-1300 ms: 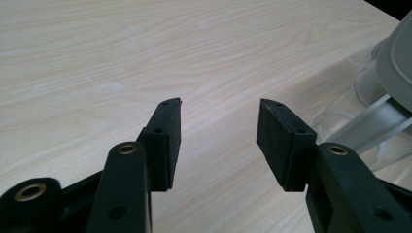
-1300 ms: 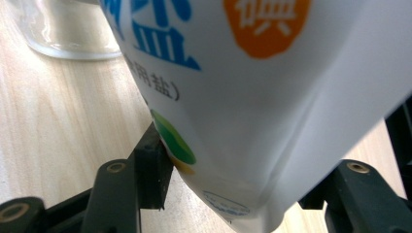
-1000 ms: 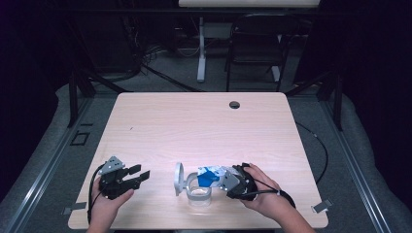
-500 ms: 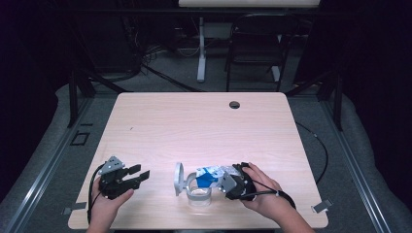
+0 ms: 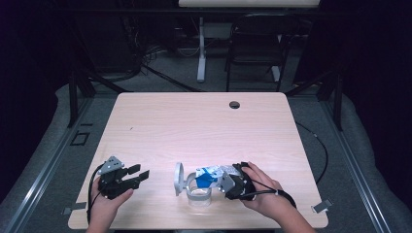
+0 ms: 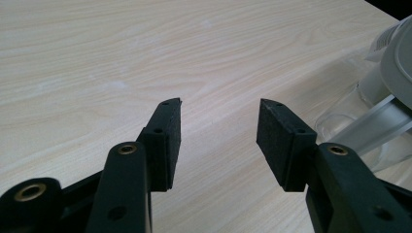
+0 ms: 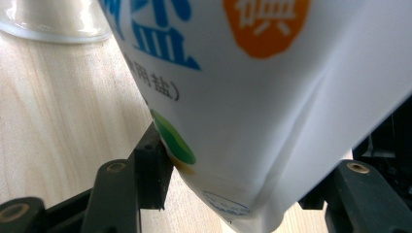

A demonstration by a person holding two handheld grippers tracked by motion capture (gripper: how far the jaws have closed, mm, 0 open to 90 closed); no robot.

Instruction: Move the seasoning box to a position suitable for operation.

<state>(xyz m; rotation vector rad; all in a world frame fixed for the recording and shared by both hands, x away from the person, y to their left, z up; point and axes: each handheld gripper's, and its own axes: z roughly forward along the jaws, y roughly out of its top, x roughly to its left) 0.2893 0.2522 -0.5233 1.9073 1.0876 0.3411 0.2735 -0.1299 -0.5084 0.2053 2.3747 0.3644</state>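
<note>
- High view: the bag [image 5: 210, 175] lies tipped over the jar [image 5: 199, 195] near the table's [image 5: 204, 126] front edge, clamped by the right gripper [image 5: 224, 180]; the left gripper [image 5: 138, 174] sits near the front-left corner, jaws apart.
- Left gripper view: pads [image 6: 167, 141] spread over bare wood, jar [image 6: 388, 111] at the right.
- Right gripper view: pads [image 7: 151, 170] press the bag [image 7: 252, 97].

A black folding chair [image 5: 256, 51] and a white stand leg [image 5: 200, 51] are seen behind the wooden table [image 5: 194, 126].
</note>
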